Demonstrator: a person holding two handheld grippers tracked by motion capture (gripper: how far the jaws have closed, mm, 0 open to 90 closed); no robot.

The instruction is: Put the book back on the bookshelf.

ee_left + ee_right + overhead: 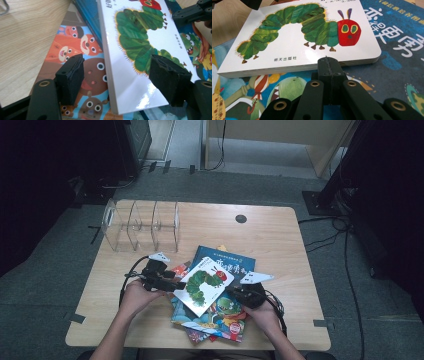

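A white picture book with a green caterpillar [202, 285] lies tilted on top of a pile of children's books. My left gripper [167, 284] sits at its left edge. In the left gripper view the book [140, 50] has its corner between the jaws of the left gripper [117, 62], which stand apart, one pad beside the spine and the other over the cover. My right gripper [232, 291] is at the book's right side. In the right gripper view the right gripper [329, 63] is shut, its tips against the book's [294, 37] long edge with nothing between them.
Under the white book lie a blue book with white lettering [235, 262], a cartoon-animal book [85, 50] and a dinosaur book [287, 87]. A clear divided organizer [140, 225] stands at the back left of the wooden table [270, 235].
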